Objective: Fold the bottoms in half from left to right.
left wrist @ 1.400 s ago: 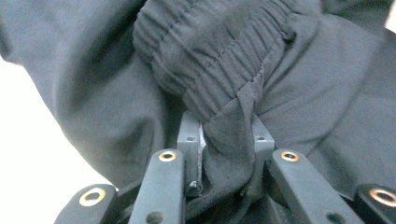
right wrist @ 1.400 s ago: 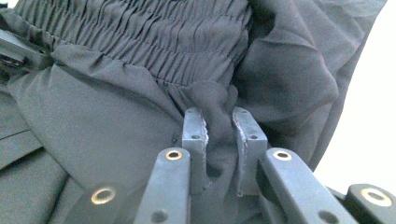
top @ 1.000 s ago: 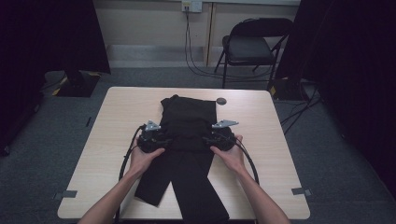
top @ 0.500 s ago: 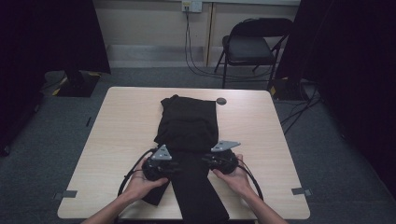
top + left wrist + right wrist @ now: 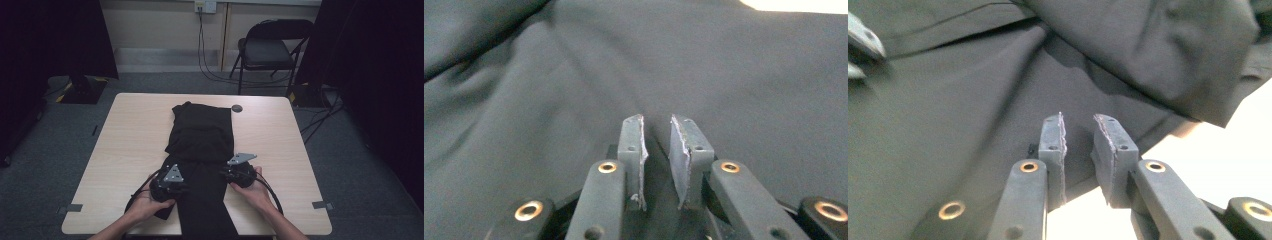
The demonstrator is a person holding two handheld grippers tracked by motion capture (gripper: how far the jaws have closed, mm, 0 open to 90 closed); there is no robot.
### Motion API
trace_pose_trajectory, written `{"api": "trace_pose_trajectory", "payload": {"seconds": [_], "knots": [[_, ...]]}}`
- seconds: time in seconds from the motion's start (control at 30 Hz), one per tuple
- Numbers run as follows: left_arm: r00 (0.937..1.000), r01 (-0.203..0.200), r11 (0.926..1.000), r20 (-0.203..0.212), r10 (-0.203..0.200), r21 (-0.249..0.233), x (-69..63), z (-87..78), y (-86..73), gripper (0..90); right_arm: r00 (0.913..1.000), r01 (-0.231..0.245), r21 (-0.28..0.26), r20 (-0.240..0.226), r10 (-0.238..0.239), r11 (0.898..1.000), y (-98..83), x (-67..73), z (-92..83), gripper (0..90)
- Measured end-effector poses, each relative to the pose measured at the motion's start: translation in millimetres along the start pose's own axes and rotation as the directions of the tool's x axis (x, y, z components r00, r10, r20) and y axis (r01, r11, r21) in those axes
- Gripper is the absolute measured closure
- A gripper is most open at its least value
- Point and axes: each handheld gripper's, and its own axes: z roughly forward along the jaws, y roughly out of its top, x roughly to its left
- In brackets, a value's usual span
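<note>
**No readable text**

You will find no words, labels, brand marks, numbers or signs that can be read here: the dark garment (image 5: pixel 202 150), the wooden table (image 5: pixel 130 145) and the folding chair (image 5: pixel 270 47) carry no legible print.

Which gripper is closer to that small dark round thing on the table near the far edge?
Right. The right gripper sits almost straight below the round thing in the high view; the left gripper lies across the black garment, farther away.

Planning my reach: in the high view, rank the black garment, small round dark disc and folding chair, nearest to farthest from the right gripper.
1. Black garment, beside the right gripper.
2. Small round dark disc, at the table's far edge.
3. Black folding chair, on the floor beyond.
</note>
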Motion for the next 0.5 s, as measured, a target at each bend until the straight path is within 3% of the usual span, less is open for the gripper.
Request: {"api": "trace_pose_trajectory", "payload": {"seconds": [0.1, 0.17, 0.27, 0.33, 0.37, 0.43, 0.5], "knots": [[0.9998, 0.011, 0.9998, -0.019, -0.010, 0.017, 4.5, -7.1, -5.9, 76.1, 0.9999, -0.012, 0.002, 0.012, 0.012, 1.000, -1.6, -4.7, -1.9, 74.9], [0.9989, 0.046, 0.9989, -0.008, -0.046, 0.009, 6.9, -10.2, -10.1, 75.0, 0.9998, -0.014, 0.001, 0.014, 0.014, 1.000, -2.0, -5.1, -2.2, 74.2], [0.9990, 0.045, 0.9986, -0.004, -0.045, 0.028, 6.2, -13.2, -8.0, 72.5, 0.9996, 0.005, 0.016, 0.028, -0.005, 1.000, -0.6, -2.6, -2.7, 72.4], [0.9978, 0.062, 0.9980, 0.021, -0.062, -0.012, 8.0, -18.0, -7.3, 68.4, 0.9995, -0.003, 0.026, 0.032, 0.002, 1.000, 0.0, -2.8, -4.0, 62.1], [0.9960, 0.085, 0.9955, 0.030, -0.084, -0.042, 10.1, -22.0, -6.5, 65.1, 0.9995, -0.007, 0.029, 0.031, 0.006, 1.000, 0.6, -1.7, -5.1, 62.0], [0.9912, 0.131, 0.9855, 0.034, -0.128, -0.108, 17.4, -31.2, -4.5, 59.9, 0.9998, -0.005, -0.001, 0.019, 0.005, 1.000, 5.5, 3.3, -9.1, 59.0], [0.9859, 0.166, 0.9755, 0.002, -0.168, -0.145, 26.2, -37.9, -3.7, 57.2, 0.9999, 0.000, -0.040, -0.012, -0.001, 0.999, 15.5, 14.0, -12.3, 55.7]]}}
